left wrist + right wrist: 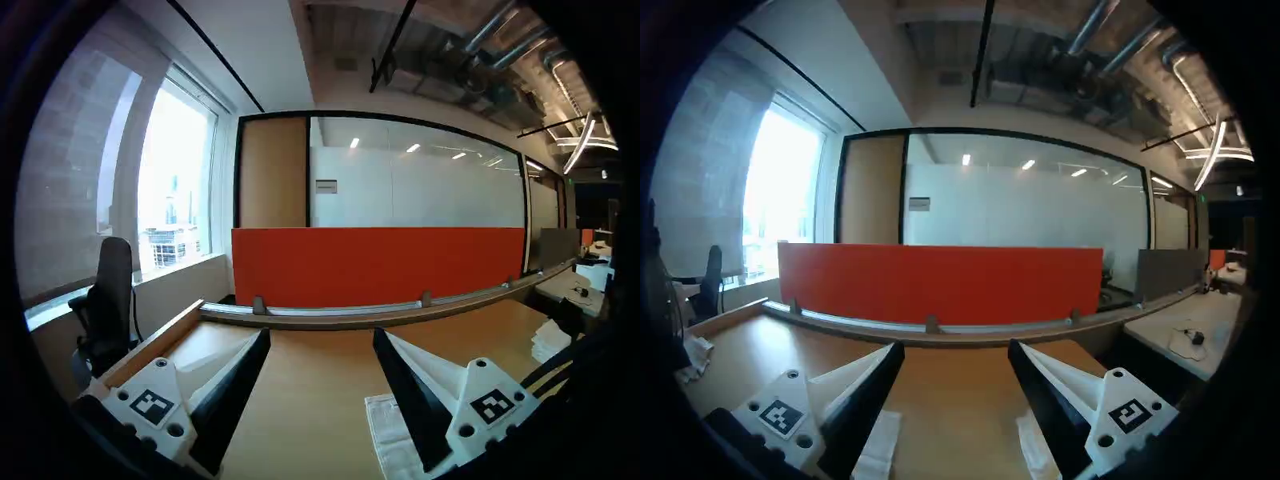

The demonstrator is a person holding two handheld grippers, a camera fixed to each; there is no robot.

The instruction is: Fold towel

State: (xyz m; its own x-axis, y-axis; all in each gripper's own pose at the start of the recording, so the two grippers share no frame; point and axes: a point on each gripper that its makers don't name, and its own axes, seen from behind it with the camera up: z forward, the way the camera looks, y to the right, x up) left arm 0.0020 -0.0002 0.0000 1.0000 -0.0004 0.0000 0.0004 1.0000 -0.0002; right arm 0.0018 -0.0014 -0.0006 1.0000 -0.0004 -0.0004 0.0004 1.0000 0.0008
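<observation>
White towel (880,444) lies flat on the wooden desk (960,400), low in frame. I hold left gripper (320,336) and right gripper (955,346) level above it, both spread wide and empty, I judge to take its near edge.

Left tongs (320,332), right tongs (956,345), both agape

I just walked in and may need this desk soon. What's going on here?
A person holds a two-finger tool in each hand above a wooden desk, with a towel to fold. The left tool and the right tool are both open and grip nothing. A white towel lies on the desk under the right tool's fingers, and white cloth also shows by the left tool. Neither tool has hold of it yet, so the folding seems not to have begun.
</observation>
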